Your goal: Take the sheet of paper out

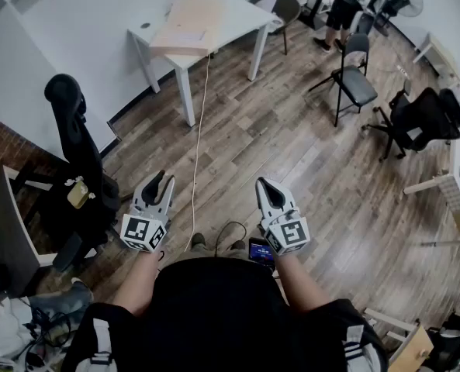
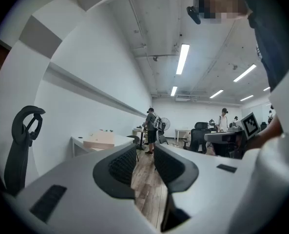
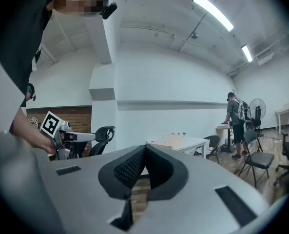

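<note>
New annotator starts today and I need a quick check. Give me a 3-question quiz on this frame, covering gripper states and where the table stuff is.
1. True or false: the right gripper is holding a sheet of paper.
2. The left gripper has its jaws: A) apart, with nothing between them; B) shut on paper; C) out of view.
3. Fill in: the flat tan box lies on the white ____, well away from both grippers.

Key
1. False: its jaws are together and empty.
2. A
3. table
</note>
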{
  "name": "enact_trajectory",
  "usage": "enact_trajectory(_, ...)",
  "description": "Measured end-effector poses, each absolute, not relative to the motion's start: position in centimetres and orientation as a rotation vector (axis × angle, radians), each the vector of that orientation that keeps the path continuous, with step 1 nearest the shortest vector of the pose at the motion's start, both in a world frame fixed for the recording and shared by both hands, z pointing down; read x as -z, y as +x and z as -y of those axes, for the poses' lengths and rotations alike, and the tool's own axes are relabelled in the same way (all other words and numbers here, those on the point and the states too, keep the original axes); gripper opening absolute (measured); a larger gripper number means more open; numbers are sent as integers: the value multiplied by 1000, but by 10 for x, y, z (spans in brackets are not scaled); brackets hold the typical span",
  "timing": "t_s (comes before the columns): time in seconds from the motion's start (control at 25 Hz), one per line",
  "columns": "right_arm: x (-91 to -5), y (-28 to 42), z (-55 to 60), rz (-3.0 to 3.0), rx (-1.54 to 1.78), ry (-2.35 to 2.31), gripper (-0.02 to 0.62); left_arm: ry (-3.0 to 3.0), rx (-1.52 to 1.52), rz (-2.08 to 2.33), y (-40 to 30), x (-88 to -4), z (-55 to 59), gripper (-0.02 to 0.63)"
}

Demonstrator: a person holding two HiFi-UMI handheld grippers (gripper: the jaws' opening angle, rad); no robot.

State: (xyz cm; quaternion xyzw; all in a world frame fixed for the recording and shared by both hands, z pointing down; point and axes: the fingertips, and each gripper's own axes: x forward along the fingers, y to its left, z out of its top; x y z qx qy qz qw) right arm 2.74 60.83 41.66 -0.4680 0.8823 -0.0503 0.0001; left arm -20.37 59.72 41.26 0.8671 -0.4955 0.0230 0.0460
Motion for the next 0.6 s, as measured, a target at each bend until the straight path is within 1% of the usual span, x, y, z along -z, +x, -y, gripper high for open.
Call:
enact_trajectory(0.28, -415, 32, -607, -2806, 177, -1484, 3, 2648, -69, 1486, -204, -411, -597, 97)
enact_trajectory(0.44, -415, 53, -608, -2696, 180, -1492, -3, 2658, -60, 1464, -195, -408, -594, 97)
enact_trajectory(0.48, -414, 59, -607, -2679, 169, -1519, 28, 2661, -58, 1458, -192, -407, -593, 97)
enact_trajectory(0.52, -413, 63, -605, -2679, 156, -1533, 40, 2666, -56, 1455, -190, -405, -591, 97)
enact_trajectory(0.56, -412, 67, -605, -2692, 138, -1533, 34, 2672, -55, 1455, -186, -403, -591, 97)
enact_trajectory(0.6, -412, 71, -605, -2704, 119, -1529, 9, 2679, -56, 1456, -182, -402, -591, 97)
